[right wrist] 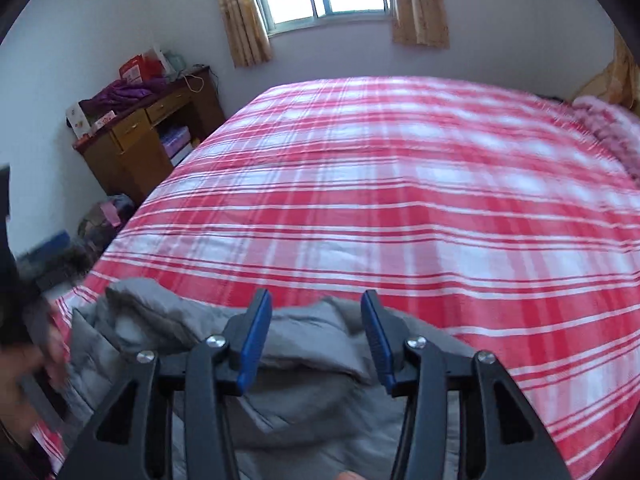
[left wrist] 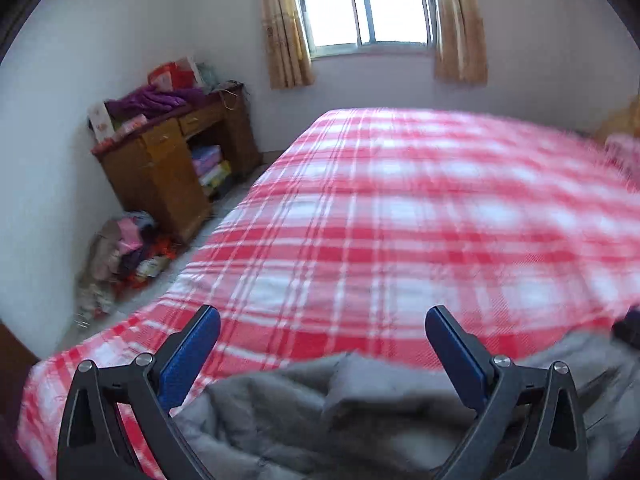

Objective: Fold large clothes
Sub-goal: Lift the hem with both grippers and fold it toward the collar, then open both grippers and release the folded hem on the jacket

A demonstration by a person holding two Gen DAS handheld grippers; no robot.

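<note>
A grey padded garment (left wrist: 320,408) lies crumpled at the near edge of a bed with a red and white plaid cover (left wrist: 400,208). My left gripper (left wrist: 322,320) is open wide and empty, above the garment's far edge. In the right wrist view the garment (right wrist: 288,336) lies under my right gripper (right wrist: 316,300), which is open with nothing between its blue pads. The other gripper (right wrist: 24,312) shows blurred at the left edge there.
A wooden desk (left wrist: 168,168) piled with purple clothes and boxes stands against the left wall. A heap of clothes (left wrist: 124,248) lies on the floor beside it. A curtained window (left wrist: 364,4) is behind the bed. A pink blanket (right wrist: 608,128) lies at the bed's far right.
</note>
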